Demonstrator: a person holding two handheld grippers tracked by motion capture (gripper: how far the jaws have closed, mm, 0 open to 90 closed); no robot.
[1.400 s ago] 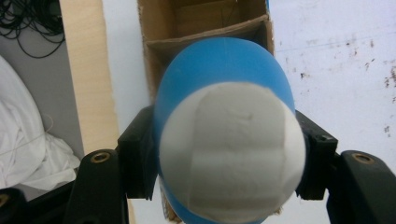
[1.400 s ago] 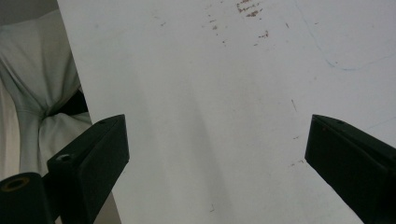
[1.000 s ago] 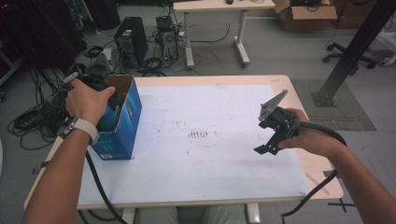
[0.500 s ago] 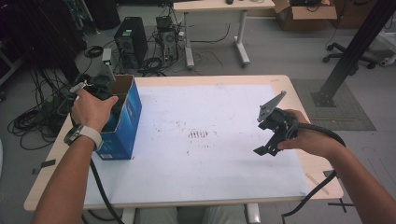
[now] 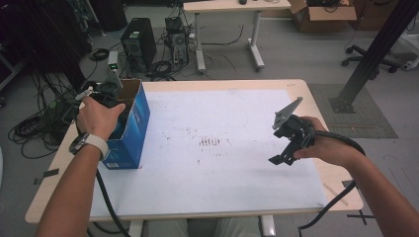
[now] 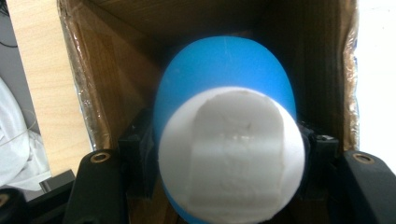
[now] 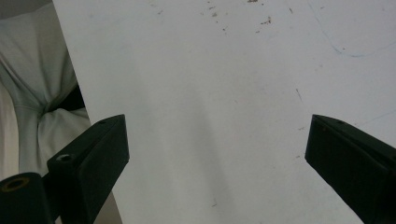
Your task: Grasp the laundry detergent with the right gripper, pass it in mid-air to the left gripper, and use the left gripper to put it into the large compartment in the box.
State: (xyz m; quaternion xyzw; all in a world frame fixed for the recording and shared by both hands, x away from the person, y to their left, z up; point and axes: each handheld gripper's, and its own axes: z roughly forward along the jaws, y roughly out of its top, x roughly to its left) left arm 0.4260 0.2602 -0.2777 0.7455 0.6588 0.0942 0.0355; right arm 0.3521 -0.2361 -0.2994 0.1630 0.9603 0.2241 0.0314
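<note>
Starting at the left: a blue cardboard box (image 5: 131, 126) with its top flaps open is stood at the counter's (image 5: 232, 197) left edge. The left gripper (image 5: 101, 96) is held in its mouth, pointing down inside. Its jaws are closed on a blue-and-white rounded object (image 6: 226, 135), pinched from both sides; the object is kept low between the brown inner walls, apparently for setting down in the box.

Centre: the counter is covered by a white sheet (image 5: 222, 123), marked with small brown specks.

Right: the right gripper (image 5: 289, 140) is held idle just above the sheet, jaws spread wide, nothing between them.

Room: grey floor, computer towers (image 5: 136, 44), tangled cables, a second table (image 5: 230, 7), an office chair.
</note>
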